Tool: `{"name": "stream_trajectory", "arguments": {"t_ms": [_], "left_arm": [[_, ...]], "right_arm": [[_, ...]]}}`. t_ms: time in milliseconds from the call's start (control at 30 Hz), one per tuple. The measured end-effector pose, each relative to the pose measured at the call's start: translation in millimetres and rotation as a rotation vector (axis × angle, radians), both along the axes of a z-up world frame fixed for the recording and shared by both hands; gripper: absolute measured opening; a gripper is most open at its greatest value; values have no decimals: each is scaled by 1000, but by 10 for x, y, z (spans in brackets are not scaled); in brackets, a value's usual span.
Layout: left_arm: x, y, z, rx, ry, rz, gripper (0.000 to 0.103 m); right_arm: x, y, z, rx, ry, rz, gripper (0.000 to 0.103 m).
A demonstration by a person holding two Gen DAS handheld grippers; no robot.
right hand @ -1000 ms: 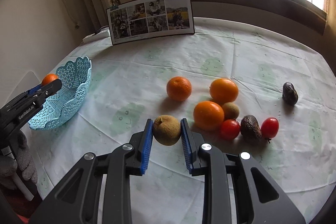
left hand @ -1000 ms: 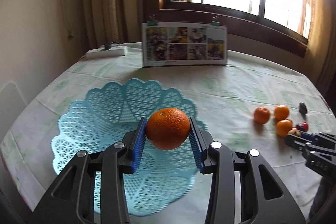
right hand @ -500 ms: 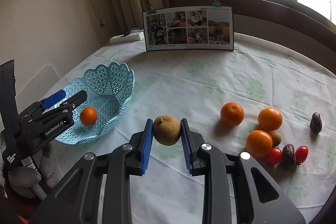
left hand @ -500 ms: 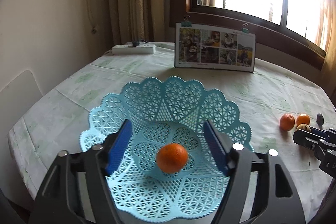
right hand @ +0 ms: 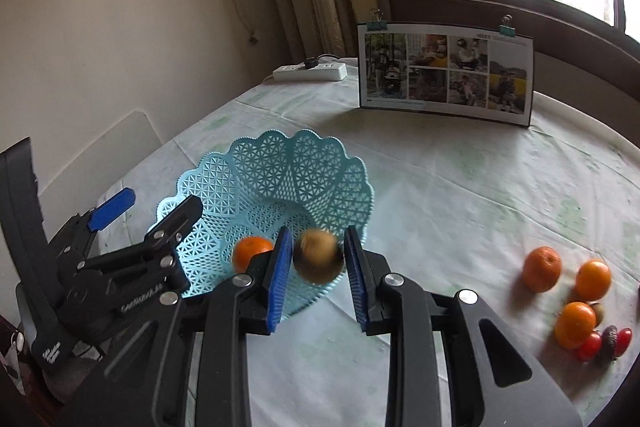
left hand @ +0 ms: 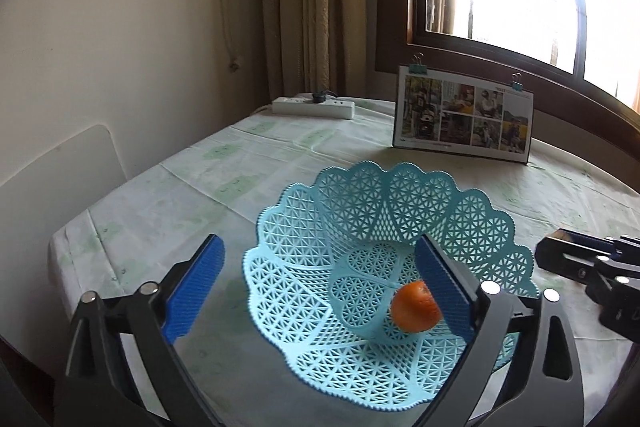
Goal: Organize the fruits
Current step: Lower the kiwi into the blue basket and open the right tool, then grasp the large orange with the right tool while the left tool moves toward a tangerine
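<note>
Over a scalloped, pale-blue plastic lattice basket (left hand: 400,195) on a faded cloth-covered table (left hand: 200,187): left gripper (left hand: 320,251) spread wide and empty, ribbed blue pads either side of a round orange (left hand: 416,307) resting in the basket's hollow, partly cut off by the right-hand pad. Right gripper (right hand: 318,233) parted slightly wider than a fuzzy brown kiwi (right hand: 318,255), blurred between the pads above the basket's near rim; long axis impossible to make out. More fruit (right hand: 568,291) smeared at the table's right edge.

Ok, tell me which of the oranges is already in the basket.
The orange beside the right gripper, lying alone in the blue basket. The other three oranges sit on the tablecloth.
</note>
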State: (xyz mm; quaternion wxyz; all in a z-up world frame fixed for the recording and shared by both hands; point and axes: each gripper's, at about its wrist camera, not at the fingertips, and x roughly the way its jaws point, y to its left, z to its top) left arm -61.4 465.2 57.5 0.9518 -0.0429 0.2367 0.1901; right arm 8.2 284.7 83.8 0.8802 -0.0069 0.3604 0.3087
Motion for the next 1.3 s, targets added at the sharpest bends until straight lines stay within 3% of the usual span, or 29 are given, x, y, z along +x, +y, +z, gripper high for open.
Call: {"name": "stream_trajectory", "arguments": {"t_ms": [67, 100, 167, 400, 933, 1300], "left_arm": [[-21, 10, 13, 5, -5, 3, 100], [-30, 12, 20, 8, -8, 4, 100], [-23, 17, 19, 3, -6, -2, 100], [53, -53, -9, -32, 8, -27, 100], [263, -691, 59, 17, 31, -157, 100], [436, -1183, 80, 60, 54, -260, 100]], "right_arm": [[18, 39, -23, 6, 19, 2, 33], [20, 43, -35, 8, 23, -5, 47], [14, 15, -45, 16, 14, -34, 60], [77, -219, -153, 31, 45, -105, 62], [191, -1282, -303, 84, 72, -349, 65], [455, -2048, -342, 14, 74, -527, 66]]}}
